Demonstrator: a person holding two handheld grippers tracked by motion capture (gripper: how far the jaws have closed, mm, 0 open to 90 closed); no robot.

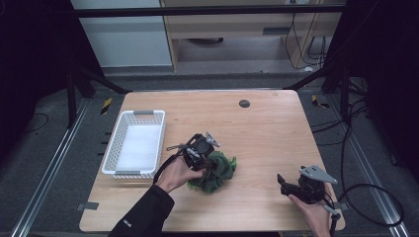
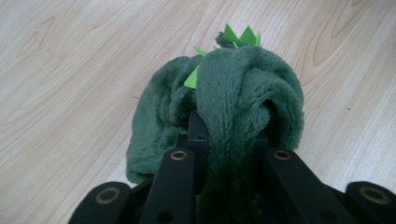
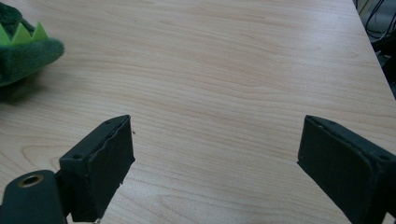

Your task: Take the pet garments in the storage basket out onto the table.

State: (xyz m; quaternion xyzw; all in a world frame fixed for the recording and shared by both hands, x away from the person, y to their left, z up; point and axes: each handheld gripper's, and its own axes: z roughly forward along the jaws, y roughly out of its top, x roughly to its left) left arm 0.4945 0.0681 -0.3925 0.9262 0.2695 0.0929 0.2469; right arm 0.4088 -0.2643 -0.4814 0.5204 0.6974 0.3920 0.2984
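A dark green plush toy [image 1: 216, 173] is lying on the wooden tabletop [image 1: 257, 133], a little in front of the middle and to the right of a white basket [image 1: 134, 143]. In the left gripper view the plush toy [image 2: 233, 98] is looking thick and shaggy, bunched into soft folds, with a row of bright lime-green felt spikes [image 2: 240, 35] sticking up along its far edge and one more spike showing in a crease. What kind of animal it is cannot be told from here, though the spikes are perhaps hinting at a dinosaur or dragon.

The left gripper [image 1: 205, 150] is reaching down onto the toy from the basket side, and its jaws are pinching a ridge of the fur, which is bulging up and over them in the left gripper view. The grip is looking narrow, with the cloth squeezed between.

The right gripper [image 1: 289, 187] is sitting near the front right corner of the tabletop, well apart from the toy. Its jaws are standing wide with only bare wood between them, and the toy's spiked edge [image 3: 23, 49] is showing at the far left of the right gripper view.
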